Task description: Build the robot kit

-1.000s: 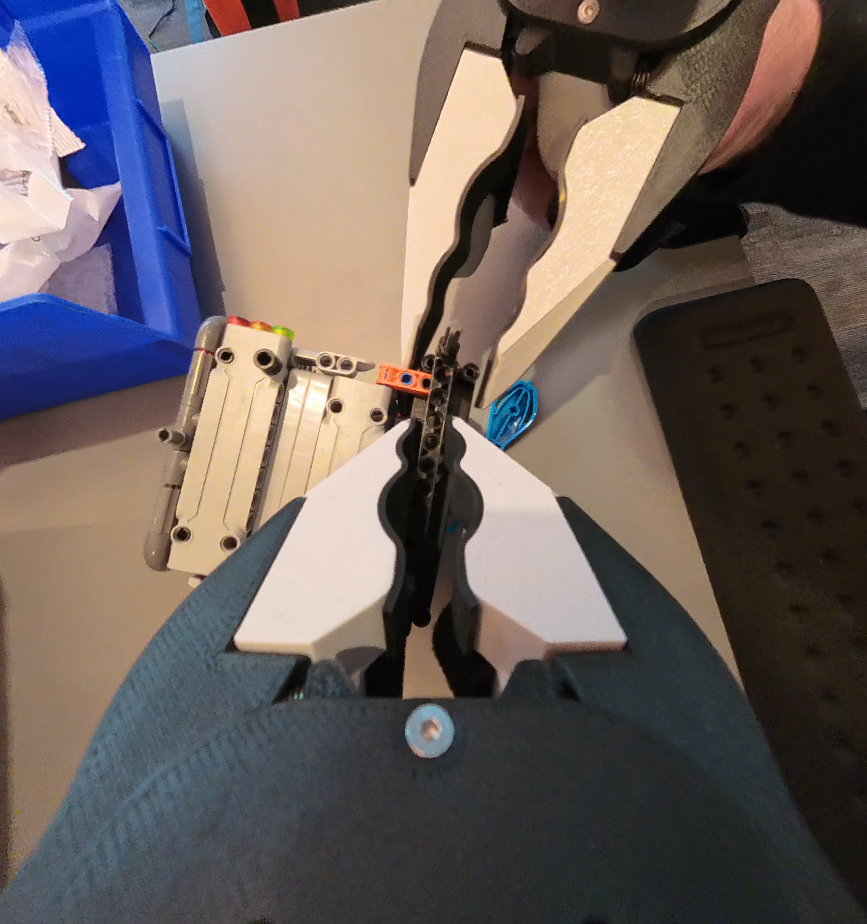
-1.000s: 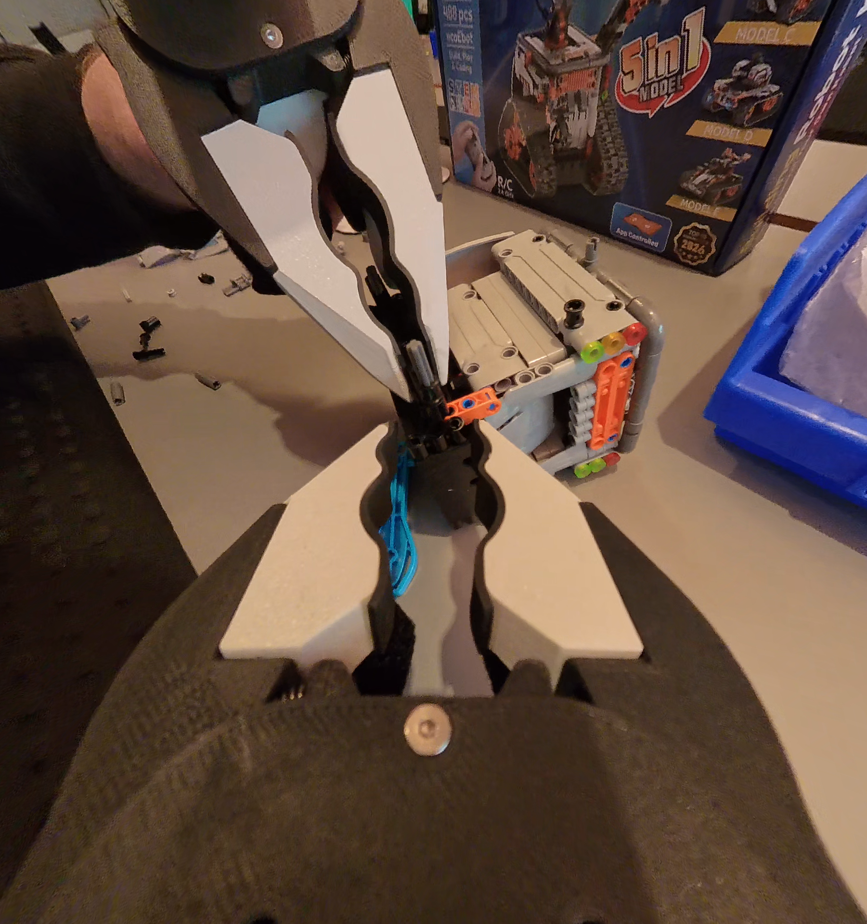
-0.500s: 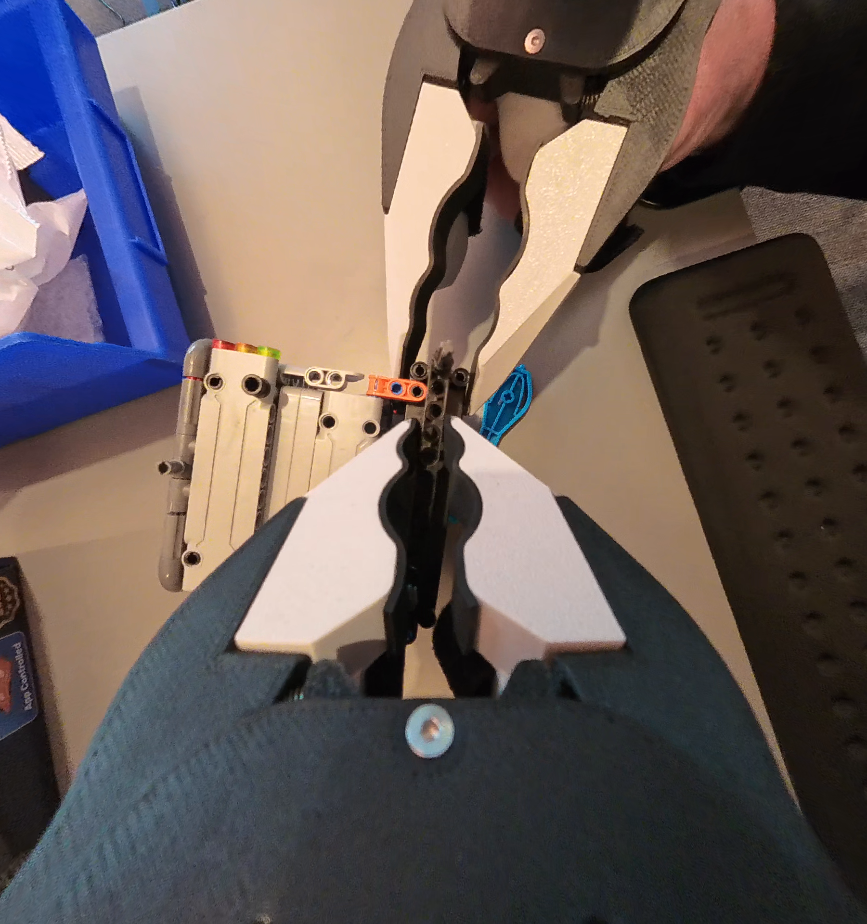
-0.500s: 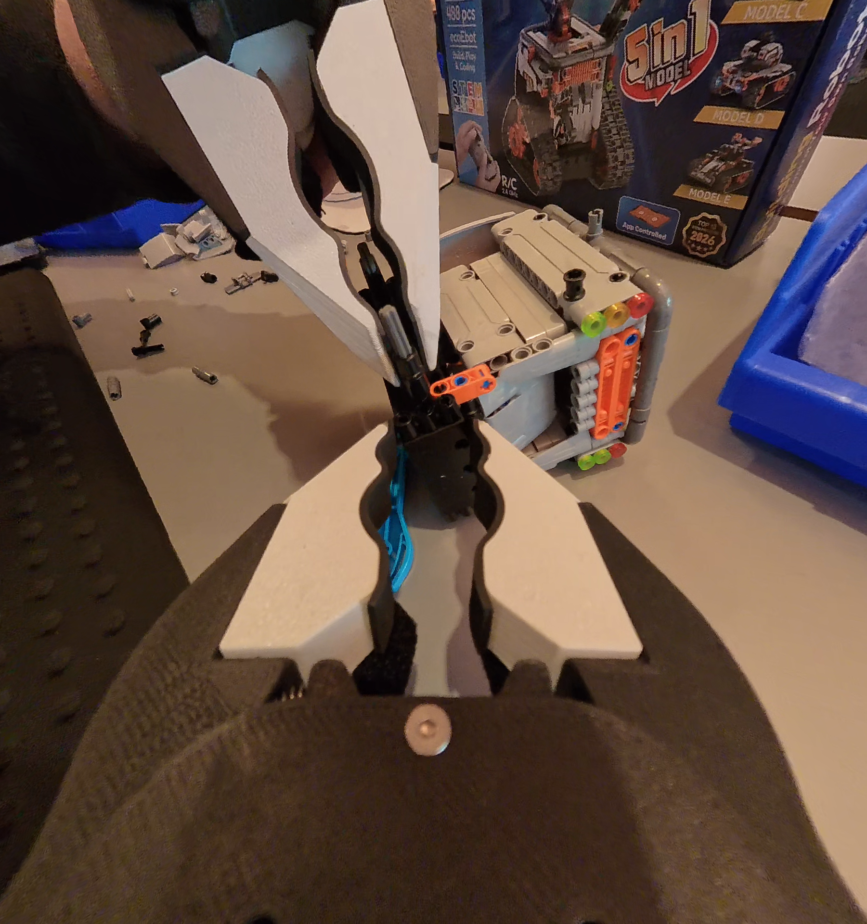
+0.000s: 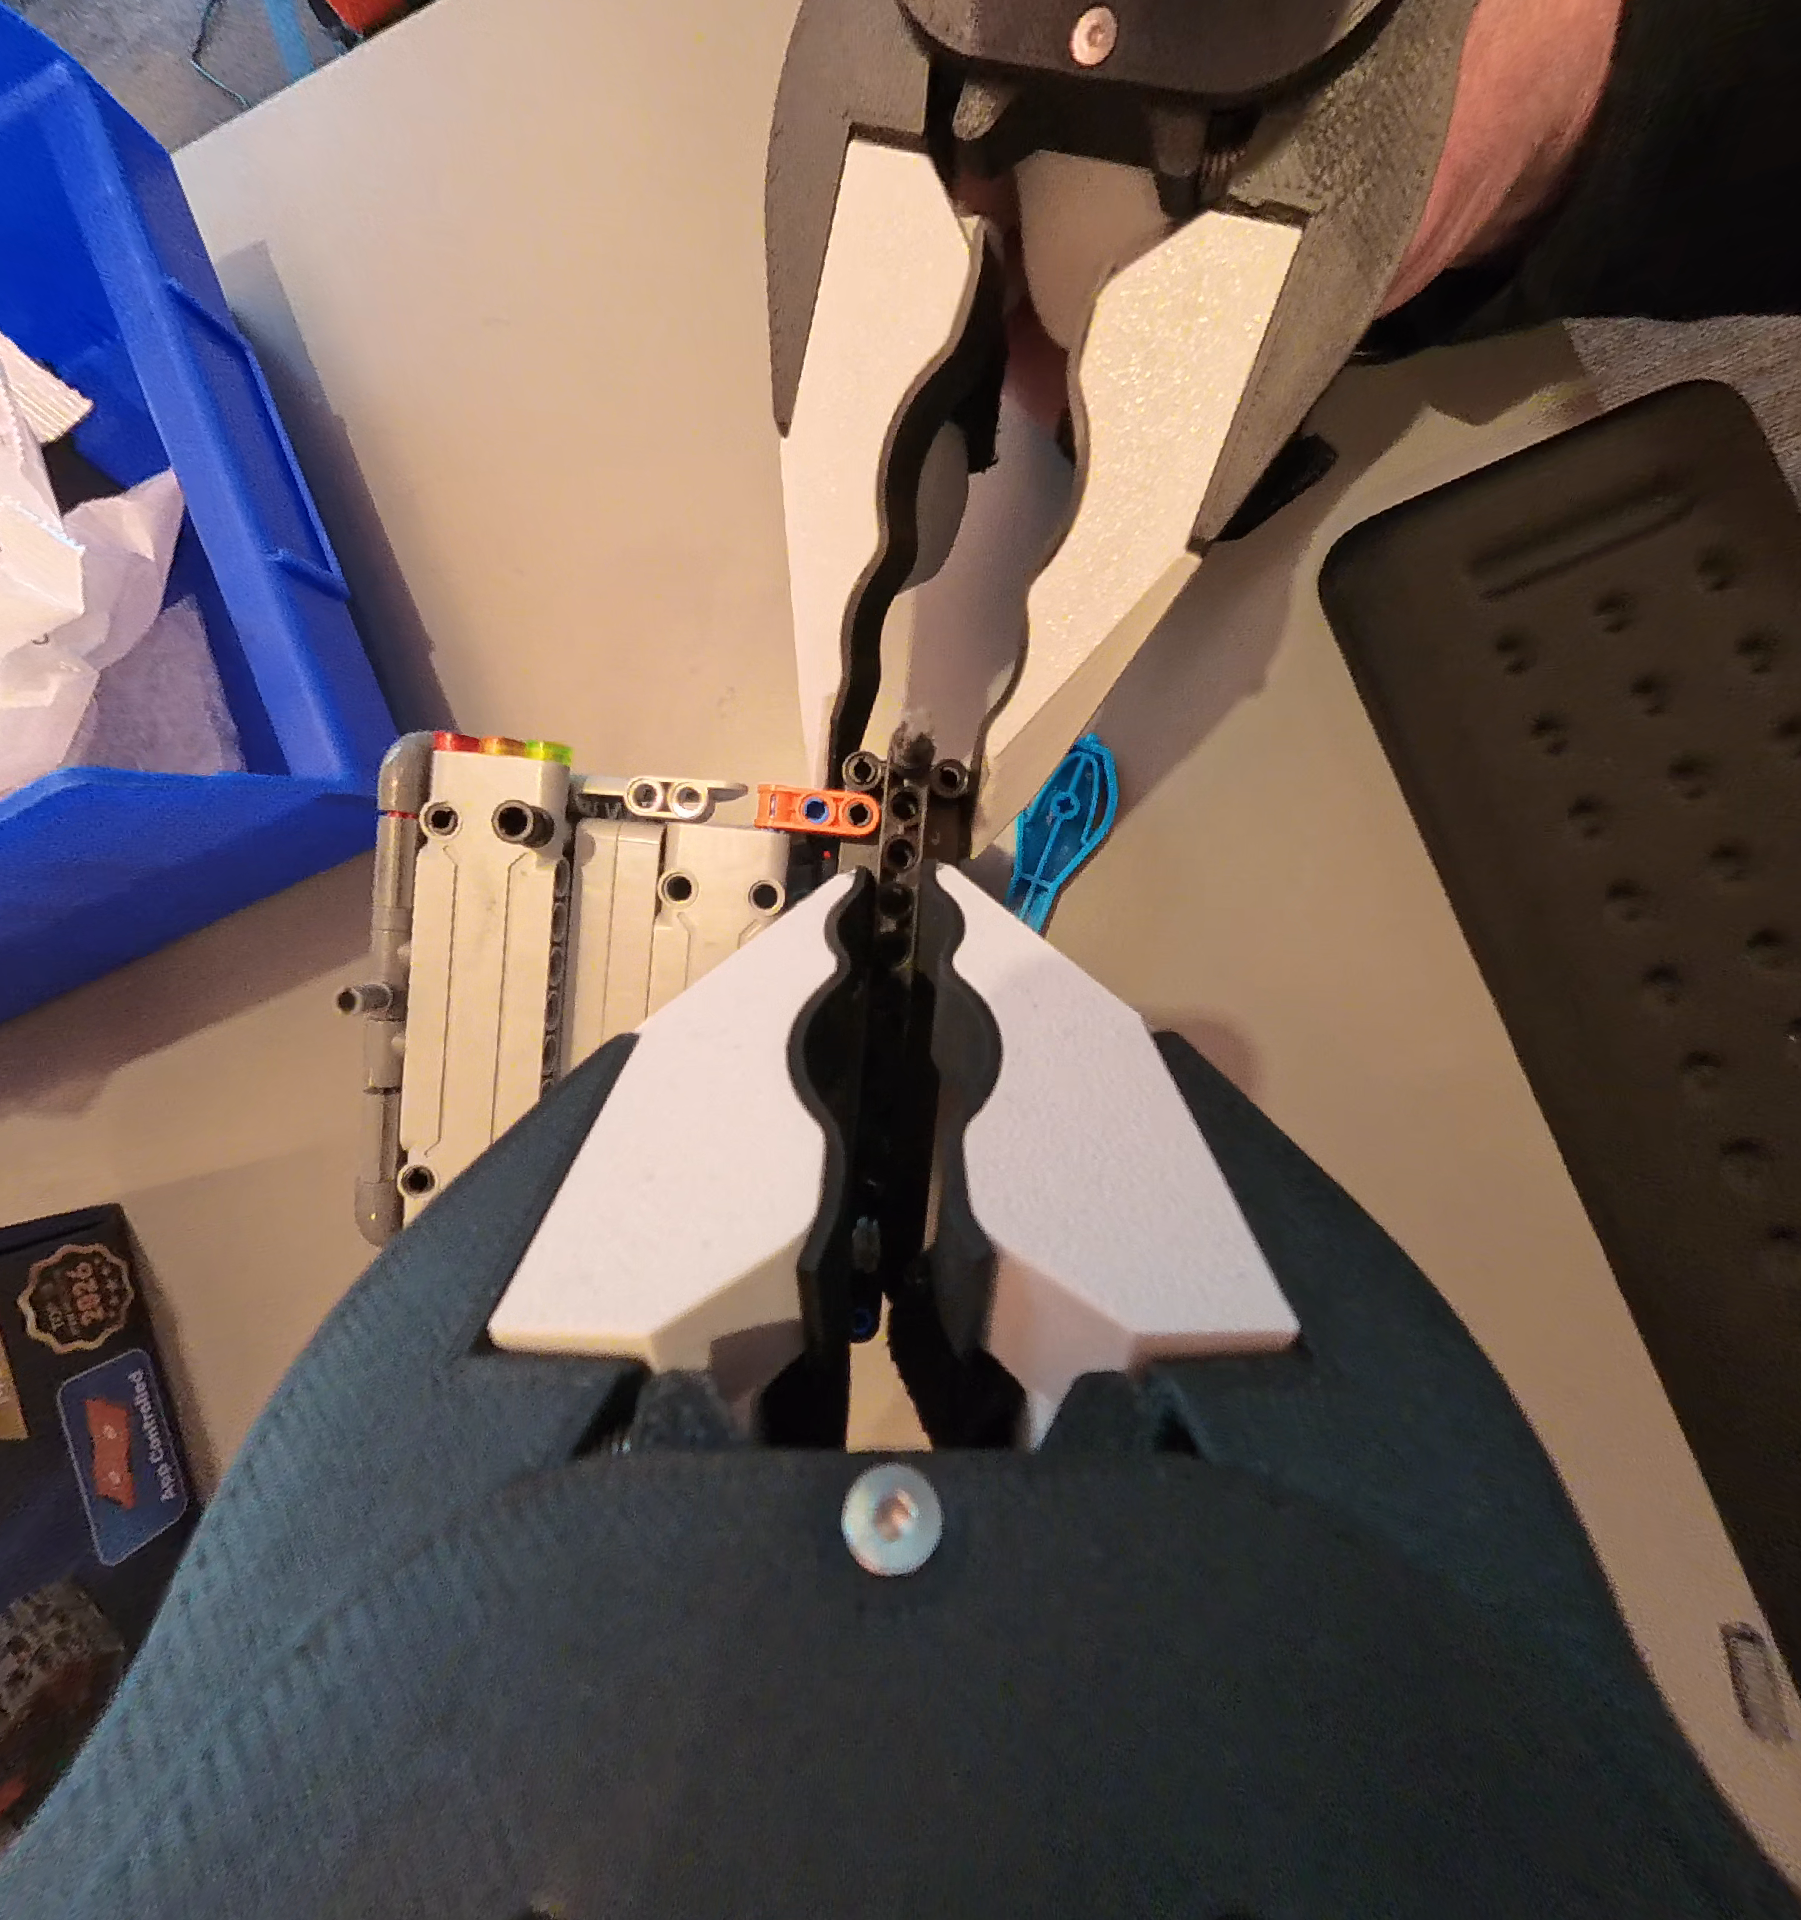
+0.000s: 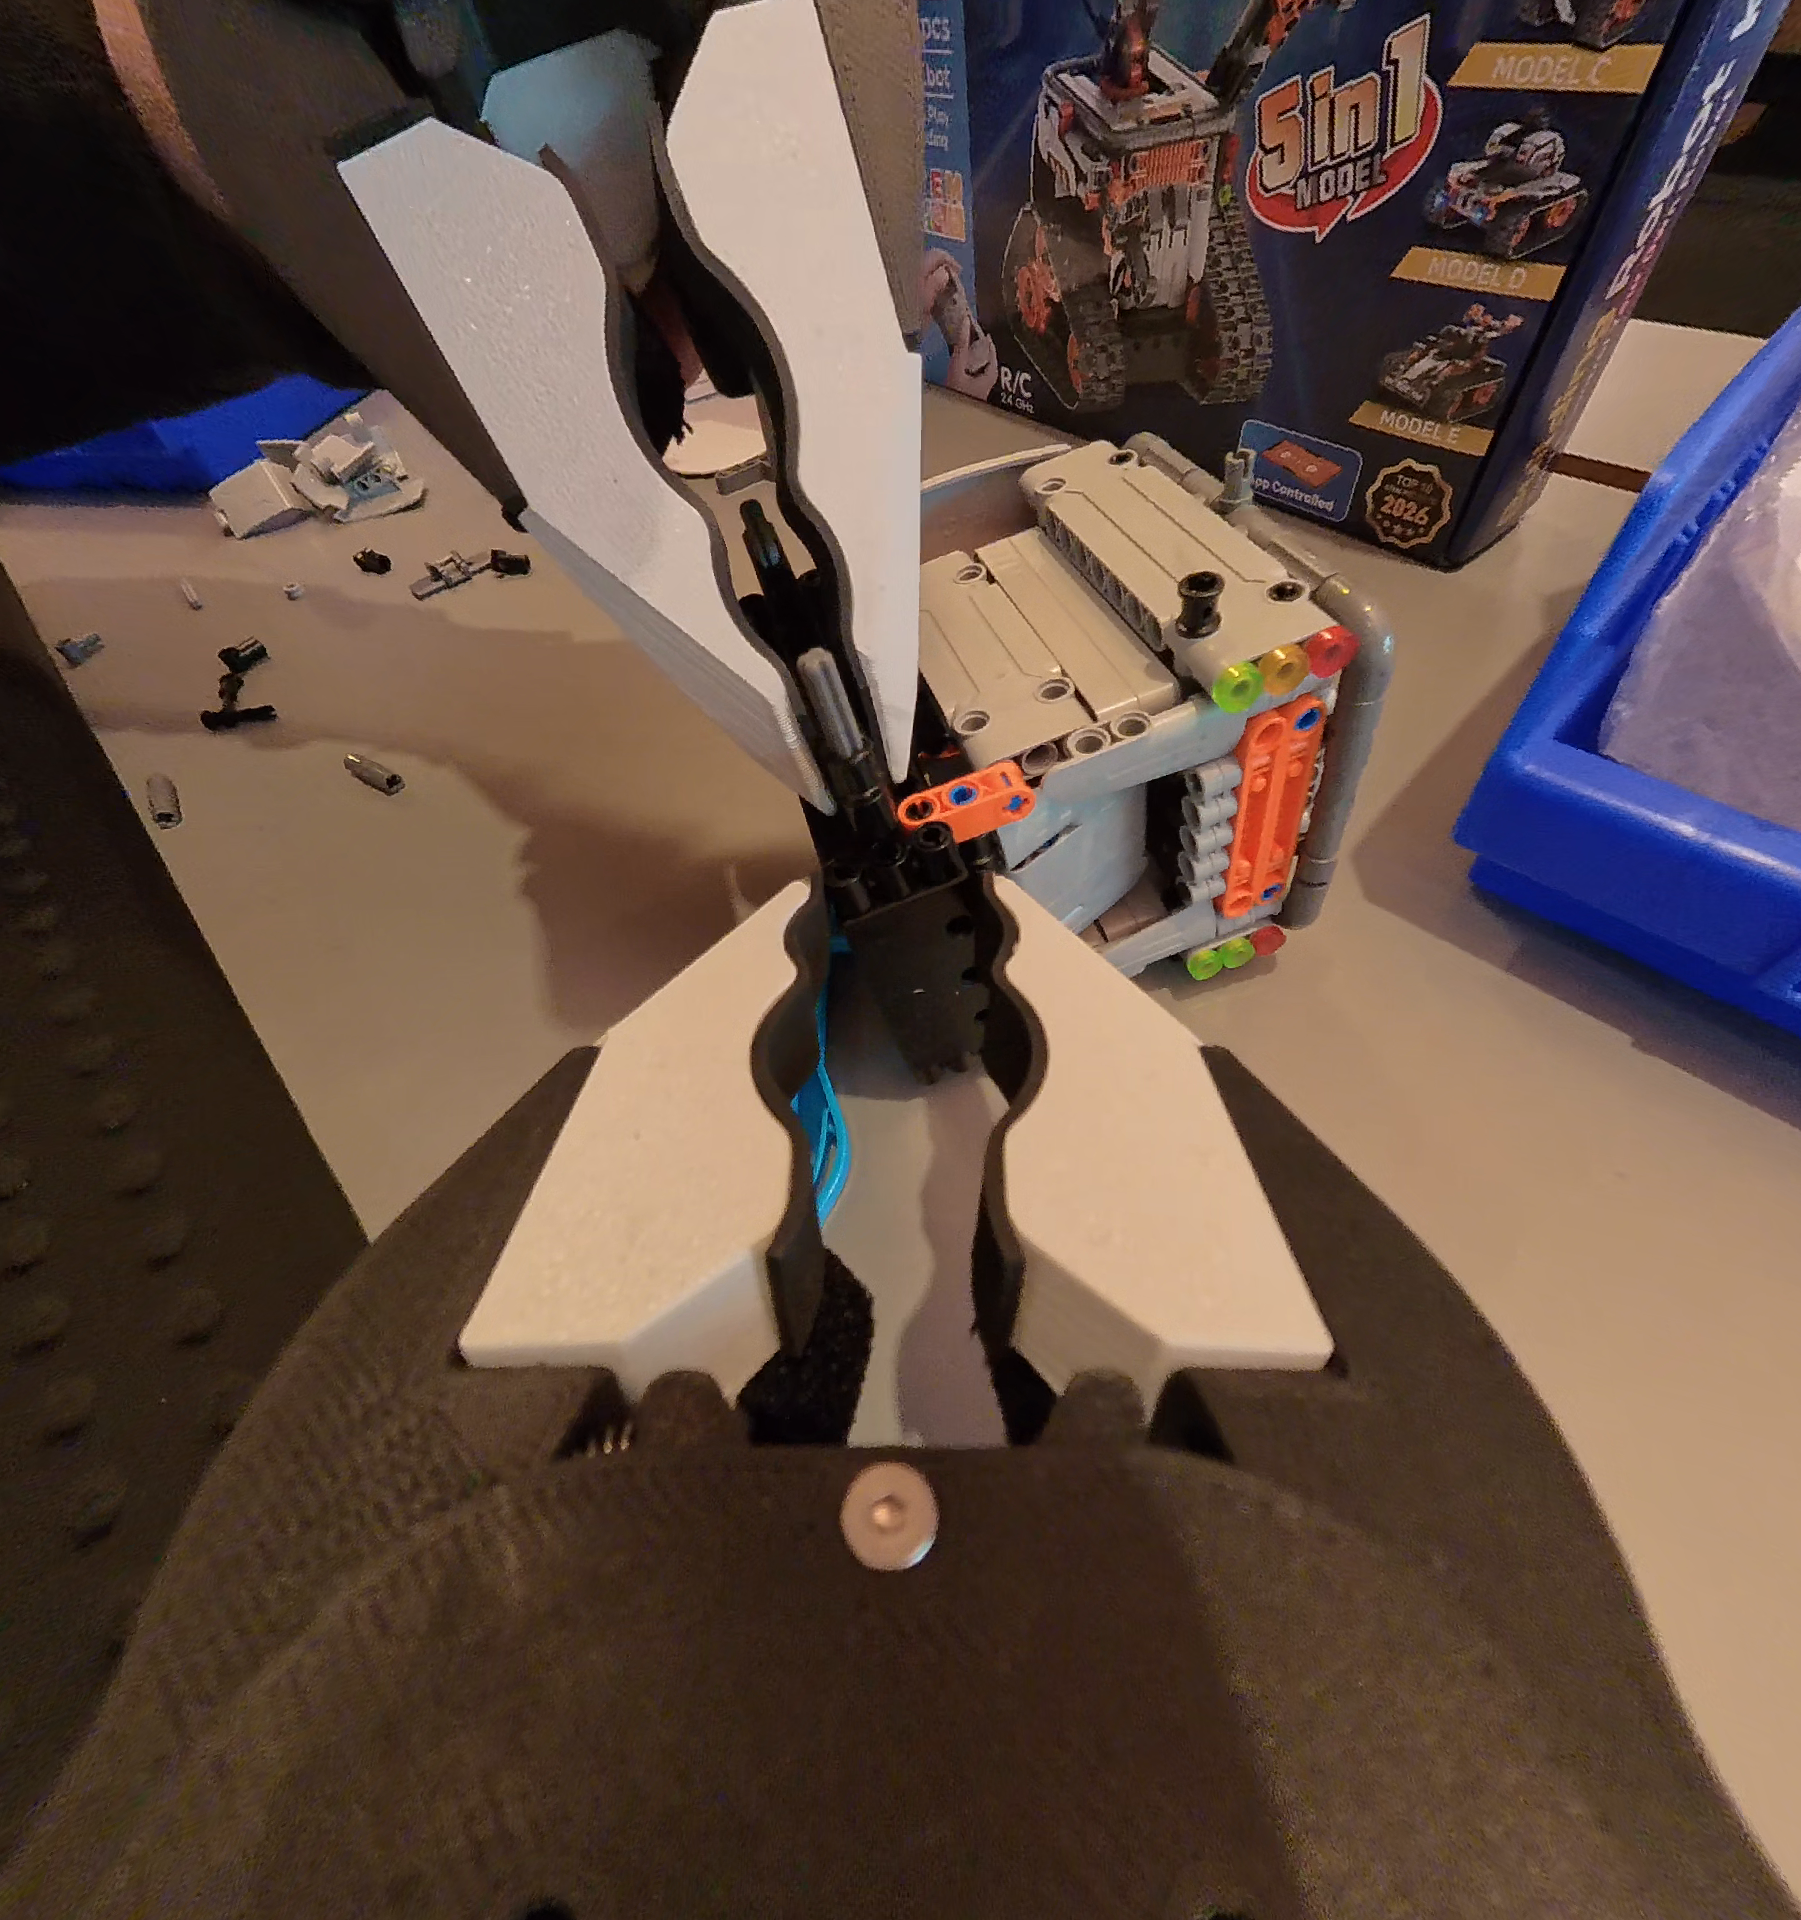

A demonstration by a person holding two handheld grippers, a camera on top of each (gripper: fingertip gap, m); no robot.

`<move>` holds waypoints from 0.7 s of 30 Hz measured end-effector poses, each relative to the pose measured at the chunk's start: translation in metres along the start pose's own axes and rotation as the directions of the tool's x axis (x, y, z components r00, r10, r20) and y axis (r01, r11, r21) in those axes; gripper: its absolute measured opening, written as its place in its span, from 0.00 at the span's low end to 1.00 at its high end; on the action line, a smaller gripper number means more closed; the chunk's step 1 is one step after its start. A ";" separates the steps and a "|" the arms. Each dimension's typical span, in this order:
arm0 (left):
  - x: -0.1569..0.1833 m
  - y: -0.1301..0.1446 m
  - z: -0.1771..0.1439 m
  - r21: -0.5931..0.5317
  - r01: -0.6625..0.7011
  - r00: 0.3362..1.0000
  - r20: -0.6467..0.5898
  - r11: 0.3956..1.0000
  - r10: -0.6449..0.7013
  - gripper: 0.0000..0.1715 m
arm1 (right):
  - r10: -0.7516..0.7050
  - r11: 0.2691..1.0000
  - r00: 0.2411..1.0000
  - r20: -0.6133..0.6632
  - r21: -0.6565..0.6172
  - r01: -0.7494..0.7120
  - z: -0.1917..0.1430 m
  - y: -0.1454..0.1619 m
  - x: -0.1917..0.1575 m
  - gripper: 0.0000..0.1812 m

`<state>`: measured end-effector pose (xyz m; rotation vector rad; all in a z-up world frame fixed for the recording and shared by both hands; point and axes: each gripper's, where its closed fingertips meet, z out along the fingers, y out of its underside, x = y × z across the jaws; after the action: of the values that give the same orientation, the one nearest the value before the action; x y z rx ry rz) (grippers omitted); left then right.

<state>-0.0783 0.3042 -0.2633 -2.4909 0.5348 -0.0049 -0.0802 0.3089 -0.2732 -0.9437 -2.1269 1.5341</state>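
Observation:
My left gripper [image 5: 898, 878] is shut on a thin black holed beam [image 5: 904, 821] that stands at the corner of a grey brick-built model [image 5: 522, 935]. My right gripper [image 6: 896, 894] faces it tip to tip and is shut on a black toothed block [image 6: 922, 977] at the same corner. A small orange connector [image 6: 963, 800] sticks out of the model beside the black parts. A light-blue plastic piece [image 5: 1062, 831] lies under the right gripper's finger. In the right wrist view the left gripper [image 6: 865, 790] comes down from above with a grey pin [image 6: 834, 696] between its fingers.
A blue bin [image 5: 252, 644] with white bags stands left of the model; it also shows in the right wrist view [image 6: 1654, 862]. A printed toy box [image 6: 1291, 208] stands behind the model. Small loose parts [image 6: 241, 686] lie on the grey table. A black dimpled mat [image 5: 1654, 935] flanks it. The tips of both grippers are at nearly the same place.
Both grippers keep their hold. The left gripper has turned a little, so the model now lies square in its view. The grippers have drawn slightly closer together.

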 end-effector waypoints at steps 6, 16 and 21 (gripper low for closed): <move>0.000 0.001 0.000 -0.008 0.001 1.000 -0.002 1.000 -0.001 0.04 | -0.016 1.000 1.000 -0.015 -0.007 0.016 0.000 0.000 0.000 0.13; 0.001 0.001 0.000 0.032 0.024 0.999 -0.036 0.999 -0.023 0.04 | -0.002 1.000 1.000 0.004 0.011 0.002 0.002 -0.001 0.000 0.14; 0.002 -0.012 -0.006 0.064 -0.012 1.000 0.027 0.998 0.011 0.12 | 0.008 1.000 1.000 0.001 0.021 -0.008 0.001 -0.002 0.002 0.14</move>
<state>-0.0729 0.3090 -0.2522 -2.4219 0.5295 0.0160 -0.0826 0.3090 -0.2721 -0.9452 -2.1056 1.5580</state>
